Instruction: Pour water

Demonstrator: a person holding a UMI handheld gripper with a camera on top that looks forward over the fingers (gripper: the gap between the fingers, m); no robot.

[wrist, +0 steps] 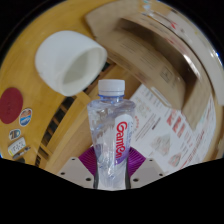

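My gripper (pixel 111 168) is shut on a clear plastic water bottle (pixel 109 130) with a white cap and a red-lettered label. The purple pads (pixel 88 160) press its sides. The bottle stands tilted between the fingers, its cap pointing ahead. A white cup (pixel 66 60) lies just beyond and to the left of the cap, its opening turned toward the bottle, on a wooden table (pixel 60 130).
A printed paper leaflet (pixel 162 125) lies on the table to the right of the bottle. A brown cardboard box (pixel 150 45) stands beyond it. Stickers and labels (pixel 15 115) show at the left on a wooden surface.
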